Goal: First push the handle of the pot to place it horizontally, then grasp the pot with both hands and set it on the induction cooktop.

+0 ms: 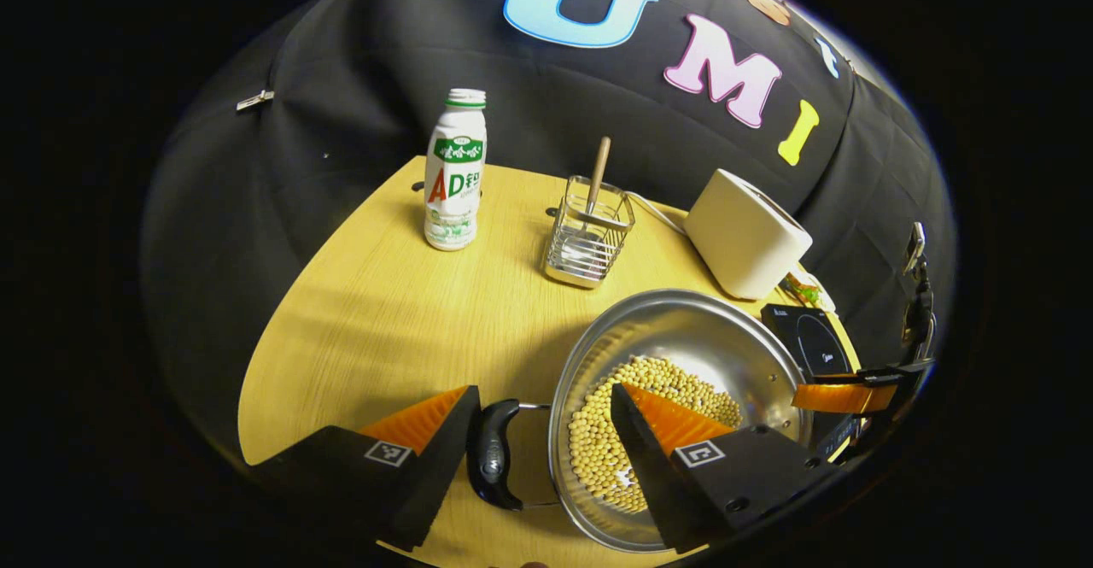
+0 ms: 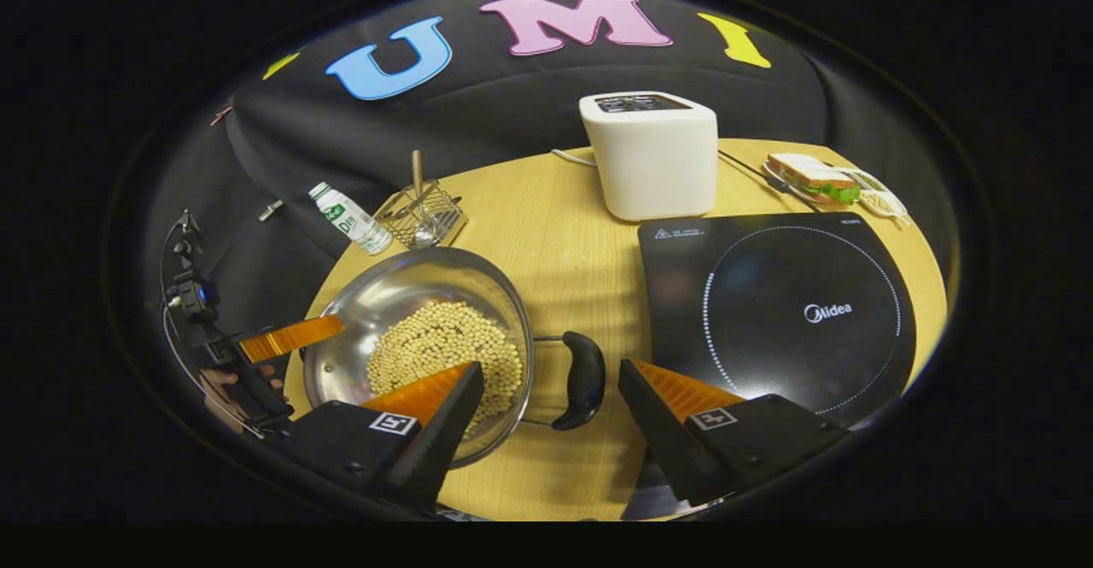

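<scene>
Straddling the near black handle [image 1: 495, 455] of the pot [image 1: 683, 354], my left tool [image 1: 542, 431] spreads wide, one finger outside the handle, the other over the beans [image 1: 632, 406]. Across the steel bowl, my right tool [image 2: 546, 397] gapes too, around the opposite handle [image 2: 581, 380], neither finger pressing. Round, shiny and heaped with pale beans, the pot sits on the wooden tabletop [image 2: 572, 252], just beside the flat black induction cooktop [image 2: 786, 312]. Behind stand a white toaster [image 2: 653, 154], a wire rack [image 1: 589, 235], a bottle [image 1: 455, 171] and a sandwich [image 2: 811, 177].
</scene>
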`<state>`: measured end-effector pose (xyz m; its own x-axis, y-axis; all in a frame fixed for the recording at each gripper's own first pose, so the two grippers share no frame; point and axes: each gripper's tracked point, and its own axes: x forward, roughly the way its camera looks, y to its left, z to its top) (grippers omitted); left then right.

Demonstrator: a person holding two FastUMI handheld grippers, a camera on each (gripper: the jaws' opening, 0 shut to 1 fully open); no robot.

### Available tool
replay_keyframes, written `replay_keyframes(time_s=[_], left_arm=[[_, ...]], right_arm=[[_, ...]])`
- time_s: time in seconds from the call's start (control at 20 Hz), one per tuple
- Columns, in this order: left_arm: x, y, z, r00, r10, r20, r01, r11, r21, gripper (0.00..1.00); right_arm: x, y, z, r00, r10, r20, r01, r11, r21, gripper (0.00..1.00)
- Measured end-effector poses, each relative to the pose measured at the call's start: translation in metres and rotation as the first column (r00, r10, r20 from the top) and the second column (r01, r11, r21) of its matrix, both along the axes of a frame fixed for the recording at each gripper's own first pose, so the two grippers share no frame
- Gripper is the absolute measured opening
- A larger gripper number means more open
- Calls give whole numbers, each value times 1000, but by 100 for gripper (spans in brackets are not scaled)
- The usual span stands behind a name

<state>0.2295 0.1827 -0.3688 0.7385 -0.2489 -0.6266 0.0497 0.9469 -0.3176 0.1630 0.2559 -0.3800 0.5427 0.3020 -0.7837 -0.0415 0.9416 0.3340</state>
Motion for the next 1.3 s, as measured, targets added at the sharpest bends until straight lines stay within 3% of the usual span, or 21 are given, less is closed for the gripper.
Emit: replay_keyframes(time_s=[0.2, 0.45, 0.5, 0.55, 0.6, 0.7, 0.95, 1.0, 1.05, 1.3], left_arm=[[-1, -5, -17, 998, -27, -60, 26, 1000, -9, 96], [-6, -11, -35, 989, -80, -122, 80, 997, -5, 92], [-7, -11, -39, 987, -89, -135, 90, 996, 2, 92], [-6, -9, -41, 986, -92, -140, 94, 996, 5, 88], [-6, -7, -41, 986, -90, -143, 92, 996, 9, 86], [-9, 1, -44, 985, -76, -157, 80, 997, 19, 70], [-10, 0, -47, 982, -64, -175, 69, 998, 17, 66], [-10, 1, -47, 983, -61, -173, 64, 998, 14, 65], [-11, 0, -47, 983, -61, -173, 65, 998, 12, 64], [-16, 0, -46, 982, -39, -184, 40, 999, 5, 64]], right_arm=[[-1, 15, -16, 998, 33, -45, -34, 999, 0, 98], [4, 15, -34, 997, 0, -77, -1, 1000, -10, 94], [8, 10, -38, 997, -13, -76, 11, 999, -33, 81], [10, 6, -39, 997, -19, -73, 16, 999, -41, 83], [10, 5, -39, 997, -20, -72, 17, 999, -42, 71], [11, 4, -40, 997, -17, -69, 13, 999, -49, 65], [10, 3, -43, 994, -26, -105, 20, 998, -53, 62], [13, 2, -45, 994, -25, -111, 19, 999, -50, 55], [13, 4, -44, 993, -27, -115, 22, 999, -47, 59], [15, 3, -45, 994, -1, -106, -4, 999, -51, 55]])
